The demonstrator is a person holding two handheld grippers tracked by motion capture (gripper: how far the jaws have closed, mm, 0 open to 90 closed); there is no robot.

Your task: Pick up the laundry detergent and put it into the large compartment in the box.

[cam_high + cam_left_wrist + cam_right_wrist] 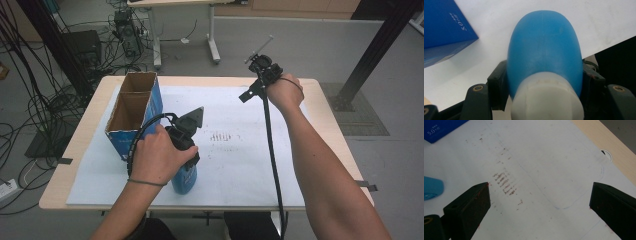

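High view, blue bottle (185, 179) gripped near table (70, 150) front edge, cardboard box (134, 112) probably just beside

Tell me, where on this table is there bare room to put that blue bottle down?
The white sheet lies bare between the blue bottle and the right gripper, apart from faint brown smudges mid-sheet. It is crowded at the left: the left gripper clamps the bottle close beside the open blue box.

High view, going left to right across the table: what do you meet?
Open cardboard box with blue sides → left gripper shut on the blue bottle → reddish-brown scuff marks on the white sheet → right gripper, held above the table's far edge.
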